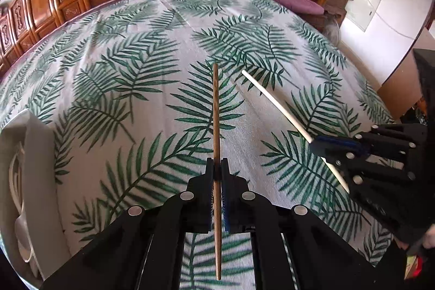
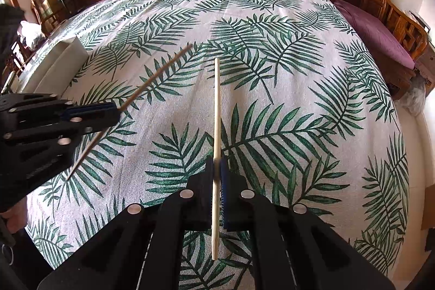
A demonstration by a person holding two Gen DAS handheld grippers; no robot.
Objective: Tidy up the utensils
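Both pairs of jaws are closed on a chopstick each: the left gripper (image 1: 217,167) pinches a brown chopstick (image 1: 215,110), and the right gripper (image 2: 216,167) pinches a pale chopstick (image 2: 216,105). Each stick is gripped well back from its forward tip, so that a long part runs ahead over the leaf-print cloth (image 1: 152,50) and a shorter tail hangs back under the linkage. Both sticks are held clear of the cloth, and the two grippers are kept apart, side by side. A white tray (image 1: 30,154) is seen at the left edge of the left wrist view, with pale utensils lying inside it; what they are cannot be told for certain. The step in hand is judged to be the carrying of the sticks to that tray. It is done well if the grip is kept firm, since a thin round stick can pivot between flat pads. The sticks should be turned to lie along the tray before they are lowered, and the tips should be brought in over the rim rather than against it. Release is best made low, one stick at a time, so that neither rolls out nor crosses the other.
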